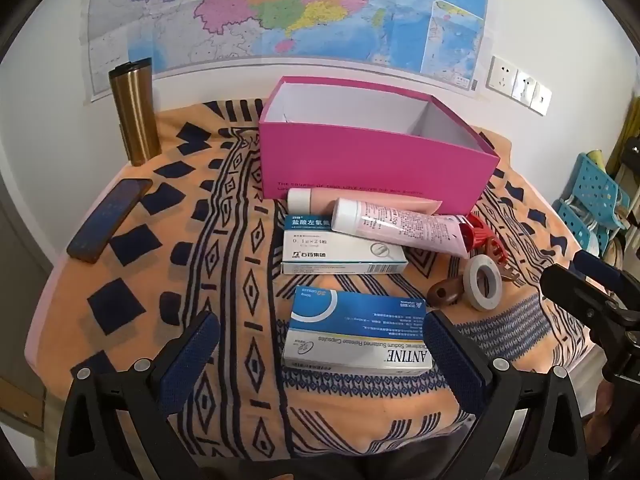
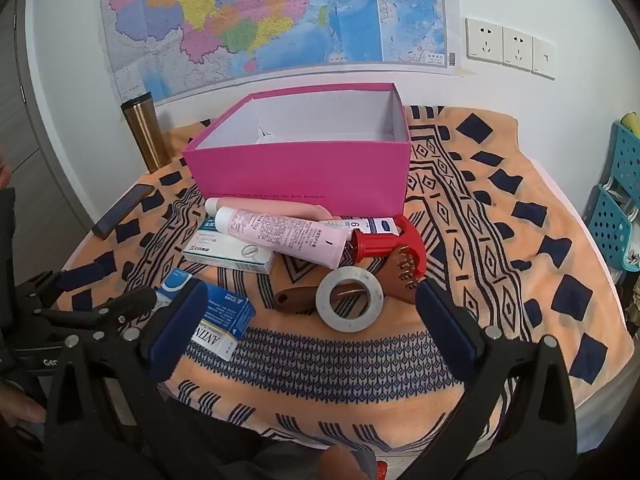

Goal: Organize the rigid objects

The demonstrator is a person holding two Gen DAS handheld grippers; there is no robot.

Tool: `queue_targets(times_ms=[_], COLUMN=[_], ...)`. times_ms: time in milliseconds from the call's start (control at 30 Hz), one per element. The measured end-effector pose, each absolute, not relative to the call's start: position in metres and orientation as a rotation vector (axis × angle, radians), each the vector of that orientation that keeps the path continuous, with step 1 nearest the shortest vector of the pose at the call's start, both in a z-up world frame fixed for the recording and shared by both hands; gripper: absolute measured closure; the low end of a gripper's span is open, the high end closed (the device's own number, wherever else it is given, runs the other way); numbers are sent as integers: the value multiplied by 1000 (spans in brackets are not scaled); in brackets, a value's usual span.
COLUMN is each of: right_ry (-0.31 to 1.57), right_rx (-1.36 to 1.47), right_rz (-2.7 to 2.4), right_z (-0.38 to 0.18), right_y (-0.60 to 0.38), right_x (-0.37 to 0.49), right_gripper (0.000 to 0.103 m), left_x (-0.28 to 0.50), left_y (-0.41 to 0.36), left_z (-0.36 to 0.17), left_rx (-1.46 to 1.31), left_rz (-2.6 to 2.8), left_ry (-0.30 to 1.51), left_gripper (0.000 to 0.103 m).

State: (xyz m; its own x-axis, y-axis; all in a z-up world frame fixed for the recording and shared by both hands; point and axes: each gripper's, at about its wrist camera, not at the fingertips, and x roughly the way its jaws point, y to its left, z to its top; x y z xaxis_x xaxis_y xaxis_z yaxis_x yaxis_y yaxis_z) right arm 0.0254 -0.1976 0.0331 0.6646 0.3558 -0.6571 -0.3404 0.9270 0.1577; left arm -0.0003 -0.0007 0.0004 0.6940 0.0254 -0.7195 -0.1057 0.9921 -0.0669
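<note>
A: Rigid objects, all loose on the patterned cloth [image 1: 224, 240] over the worktop. From the left wrist view, far left of the frame: dark phone [image 1: 110, 219], flat. Upper left: gold tumbler [image 1: 134, 111], upright by the wall.

B: Then centre?

A: Upper centre: pink box [image 1: 376, 160], open-topped, nothing visible inside. Just below it, touching its front wall: peach tube [image 1: 320, 199], then pink tube [image 1: 400, 226] slanting across the upper corner of the white medicine carton [image 1: 340, 254]. Lower centre: blue-and-white capsule carton [image 1: 356, 330], lying between the two pads of the left gripper [image 1: 324, 354]. Jaws spread wide, holding nothing.

B: Right of centre?

A: Brown wooden piece [image 1: 442, 294], tape roll [image 1: 484, 283] propped on edge beside it, red plastic tool [image 1: 478, 232] at the pink tube's crimped end.

B: And from the right wrist view?

A: Lower left: capsule carton partly hidden behind the near pad. Centre: tape roll [image 2: 349, 298] over the wooden piece, brown toothed clip [image 2: 404, 276] touching its right side, red tool above. Right gripper [image 2: 312, 324] hovering in front of the tape roll, jaws wide apart, gripping nothing. Far right: blue perforated baskets [image 2: 618, 200].
</note>
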Motion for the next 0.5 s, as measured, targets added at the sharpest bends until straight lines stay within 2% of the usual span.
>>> queue_targets(times_ms=[500], right_ry=[748], right_rx=[16], right_rz=[392], right_z=[33], right_y=[-196], right_x=[24], right_gripper=[0], left_x=[1], left_y=[5], left_z=[-1], left_rx=[-129], left_rz=[81], left_ry=[806], left_gripper=[0])
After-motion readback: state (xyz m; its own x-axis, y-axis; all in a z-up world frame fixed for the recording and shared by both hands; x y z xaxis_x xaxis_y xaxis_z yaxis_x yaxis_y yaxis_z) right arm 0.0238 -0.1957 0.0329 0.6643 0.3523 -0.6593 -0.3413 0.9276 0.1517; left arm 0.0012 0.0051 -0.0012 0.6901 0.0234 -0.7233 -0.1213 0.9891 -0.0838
